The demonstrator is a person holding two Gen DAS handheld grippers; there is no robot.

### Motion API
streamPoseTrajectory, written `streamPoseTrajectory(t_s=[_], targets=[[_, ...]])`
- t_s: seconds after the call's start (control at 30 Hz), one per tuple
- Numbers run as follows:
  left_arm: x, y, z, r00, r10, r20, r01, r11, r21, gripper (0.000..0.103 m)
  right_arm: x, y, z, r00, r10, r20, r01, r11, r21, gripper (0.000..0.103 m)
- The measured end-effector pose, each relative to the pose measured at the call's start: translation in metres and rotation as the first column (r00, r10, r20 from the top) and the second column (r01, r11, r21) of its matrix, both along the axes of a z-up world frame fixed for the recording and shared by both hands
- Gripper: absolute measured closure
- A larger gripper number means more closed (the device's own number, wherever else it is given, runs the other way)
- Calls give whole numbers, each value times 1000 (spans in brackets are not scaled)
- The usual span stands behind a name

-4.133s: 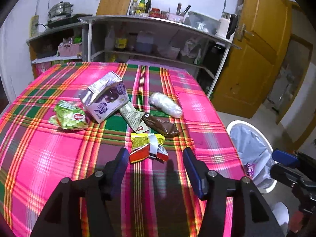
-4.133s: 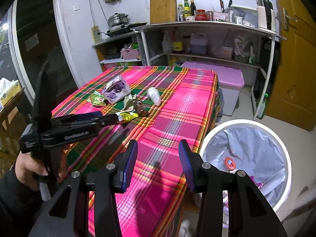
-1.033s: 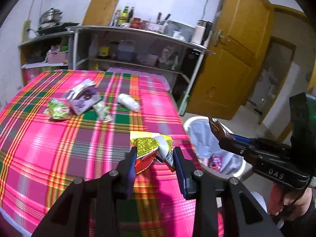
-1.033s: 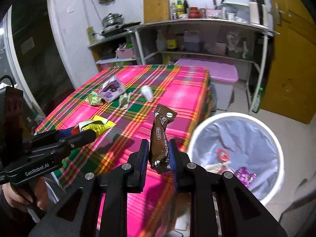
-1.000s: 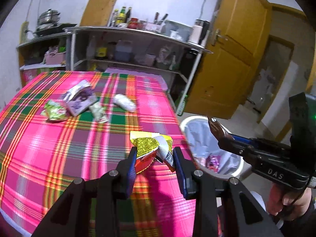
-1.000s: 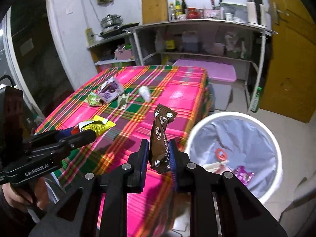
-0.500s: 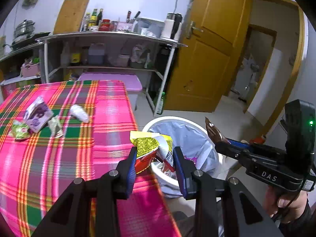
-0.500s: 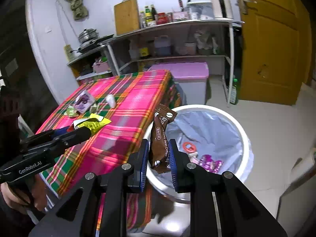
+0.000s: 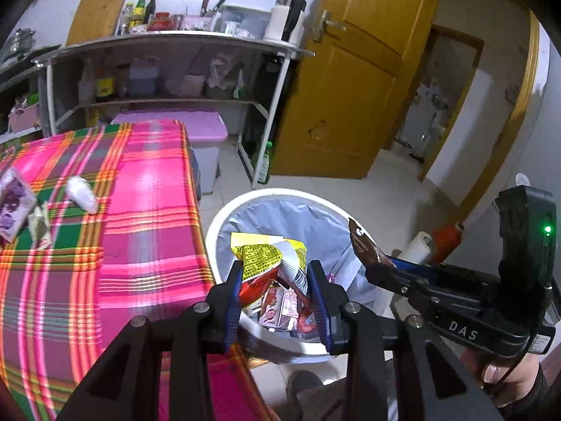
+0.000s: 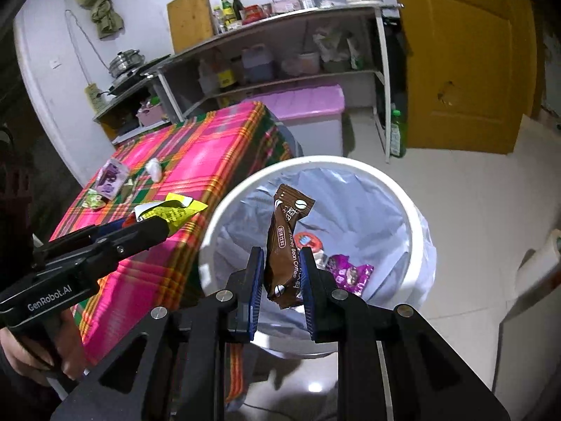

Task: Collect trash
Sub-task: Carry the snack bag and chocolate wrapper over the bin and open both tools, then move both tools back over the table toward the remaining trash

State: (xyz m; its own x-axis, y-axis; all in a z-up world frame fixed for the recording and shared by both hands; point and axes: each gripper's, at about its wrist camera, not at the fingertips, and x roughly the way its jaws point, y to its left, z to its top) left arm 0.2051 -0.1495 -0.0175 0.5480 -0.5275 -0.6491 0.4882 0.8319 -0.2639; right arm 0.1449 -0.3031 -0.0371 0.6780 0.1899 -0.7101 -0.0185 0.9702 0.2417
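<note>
While both of my grippers hang over the bin (image 10: 417, 217), each one has a piece of trash clamped in it. My left gripper (image 9: 275, 286) has its fingers (image 9: 234, 293) set fairly narrow, pressing on a crumpled yellow wrapper (image 9: 268, 256) with red and white parts. In the left wrist view that wrapper sits in front of the bin's (image 9: 224, 214) open mouth, near the rim on the counter side. In the right wrist view the same gripper (image 10: 154, 226) comes in from the left, with the wrapper (image 10: 175, 212) sticking out over the edge of the counter (image 10: 196, 161), just beside the bin's rim.

My right gripper (image 10: 280, 273) has its fingers (image 10: 254, 280) almost together, pinching the lower part of a brown sachet (image 10: 285, 242). The sachet stands roughly upright, its top leaning a little right, above the bin's grey liner (image 10: 350, 196). From the left wrist view I see this gripper (image 9: 377, 268) reaching in from the right with the sachet (image 9: 363, 244) at the bin's right rim.

Inside the bin lie a purple packet (image 10: 349, 275), a round red-and-white item (image 10: 308, 240) and a pink-and-white carton (image 9: 277, 310).

On the checked counter (image 9: 147, 193) trash lies well apart from the bin: a purple carton (image 9: 12, 208), a white cup (image 9: 82, 194) on its side, a small pale sachet (image 9: 40, 226), and a green packet (image 10: 93, 201).
</note>
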Motion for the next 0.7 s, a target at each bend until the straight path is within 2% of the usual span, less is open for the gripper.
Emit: streamPoseTrajectory(t_s=[0.33,0.4,0.47,0.53,0.7], targets=[[26,-24,-24,997,-39,-65,39,999,6,65,12,-17,-18,998,-33,-55,33,999,4,80],[26,-24,-25,997,-35,-69,35,999,0,60,11,-17,-18,998,-37,-57,36,999,-9,78],[25,-22,-25,997,-34,-69,33,999,-10,58,9,-16,-16,998,-40,-50,39,999,-15,68],[22,-21,-23,997,-32,-64,31,999,-10,57,8,-15,-14,999,-39,-38,38,999,-18,62],[10,-13,-15,999,-23,-41,22,1000,-7,57,0,-9,-4,999,-41,-18,40,999,-32,62]])
